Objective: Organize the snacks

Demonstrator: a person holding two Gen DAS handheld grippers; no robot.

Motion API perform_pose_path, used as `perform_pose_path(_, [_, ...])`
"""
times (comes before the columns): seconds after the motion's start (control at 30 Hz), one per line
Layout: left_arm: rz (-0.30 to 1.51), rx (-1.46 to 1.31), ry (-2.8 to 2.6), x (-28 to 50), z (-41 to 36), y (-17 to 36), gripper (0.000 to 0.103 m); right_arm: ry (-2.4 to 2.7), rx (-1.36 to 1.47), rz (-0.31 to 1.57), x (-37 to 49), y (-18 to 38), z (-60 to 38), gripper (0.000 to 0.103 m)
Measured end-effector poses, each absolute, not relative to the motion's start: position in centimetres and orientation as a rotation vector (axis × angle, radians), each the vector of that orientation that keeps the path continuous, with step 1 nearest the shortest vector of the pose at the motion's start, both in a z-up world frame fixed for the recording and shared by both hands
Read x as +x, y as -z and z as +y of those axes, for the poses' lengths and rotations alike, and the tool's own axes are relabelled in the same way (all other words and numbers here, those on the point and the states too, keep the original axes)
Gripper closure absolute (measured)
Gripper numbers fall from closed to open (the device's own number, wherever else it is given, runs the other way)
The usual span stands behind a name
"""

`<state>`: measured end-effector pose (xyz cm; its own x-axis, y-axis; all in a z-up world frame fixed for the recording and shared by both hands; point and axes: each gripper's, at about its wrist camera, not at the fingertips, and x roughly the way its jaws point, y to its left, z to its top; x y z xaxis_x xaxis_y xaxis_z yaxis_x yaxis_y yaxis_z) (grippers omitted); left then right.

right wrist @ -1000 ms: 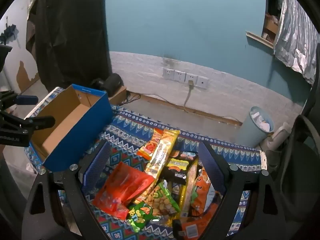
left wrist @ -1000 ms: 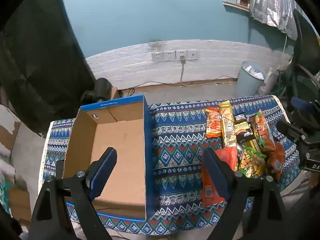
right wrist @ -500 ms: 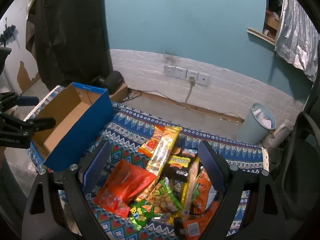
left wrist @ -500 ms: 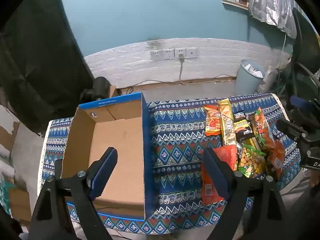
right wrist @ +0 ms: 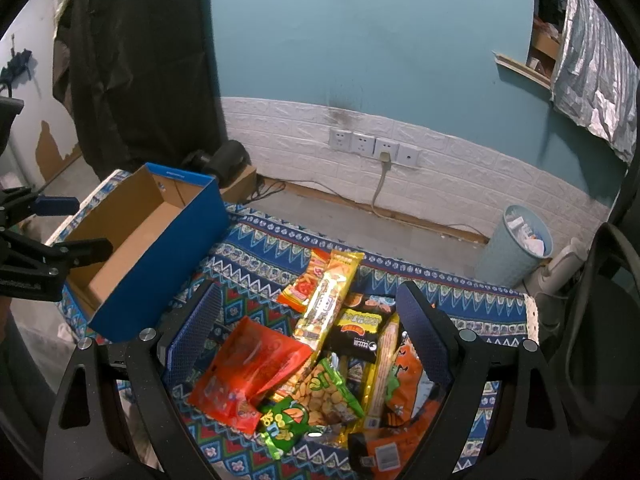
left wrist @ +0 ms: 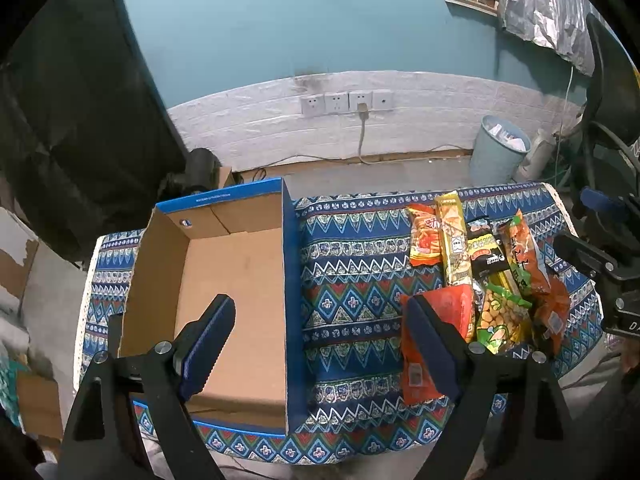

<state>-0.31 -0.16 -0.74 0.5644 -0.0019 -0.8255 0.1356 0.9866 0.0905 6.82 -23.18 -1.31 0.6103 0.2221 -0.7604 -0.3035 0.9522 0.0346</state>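
Observation:
An empty blue cardboard box [left wrist: 224,264] stands open on the left of the patterned table; it also shows in the right wrist view [right wrist: 160,240]. A pile of snack packets [left wrist: 480,272] lies on the right: a red bag [right wrist: 248,372], a long yellow bar [right wrist: 328,296], a black and yellow packet [right wrist: 360,332], a green nut bag [right wrist: 328,392], orange packets [right wrist: 404,384]. My left gripper [left wrist: 320,312] is open and empty, above the box's right wall. My right gripper [right wrist: 308,300] is open and empty, above the snack pile.
The table wears a blue patterned cloth [left wrist: 352,280]. A pale blue waste bin [left wrist: 500,156] stands on the floor behind, by a white wall with sockets [left wrist: 348,102]. A dark cloth [left wrist: 80,120] hangs at the left. A chair [left wrist: 612,120] is at the right.
Both grippers drifted slightly; the scene sits a little lower in the right wrist view. No object has moved.

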Motion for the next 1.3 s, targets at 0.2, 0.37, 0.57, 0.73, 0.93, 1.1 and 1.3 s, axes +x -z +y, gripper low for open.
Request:
perform_pose_path(0.2, [0.969,0.15,0.08,-0.25,-0.15,0.7,0.014,-0.303,-0.105,0.87,6.85,1.32,-23.16,0.015])
perform_pose_path(0.37, [0.971,0.149,0.079,-0.27,-0.18,0.7,0.014,-0.307,-0.102,0.873,6.99,1.26,-23.19,0.015])
perform_pose_path(0.57, [0.969,0.152,0.082,-0.34,-0.17,0.7,0.014,-0.308,-0.104,0.871,6.95,1.25,-23.17,0.015])
perform_pose_path(0.73, [0.971,0.152,0.082,-0.38,-0.02,0.61,0.014,-0.304,-0.109,0.874,6.94,1.24,-23.19,0.015])
perform_pose_path(0.93, [0.971,0.154,0.083,-0.38,-0.04,0.56,0.014,-0.306,-0.108,0.879,6.94,1.22,-23.17,0.015])
perform_pose_path(1.1, [0.971,0.156,0.084,-0.46,-0.05,0.55,0.014,-0.304,-0.106,0.879,7.0,1.23,-23.23,0.015])
perform_pose_path(1.3, [0.971,0.162,0.084,-0.65,-0.25,0.63,0.014,-0.304,-0.108,0.881,6.98,1.22,-23.21,0.015])
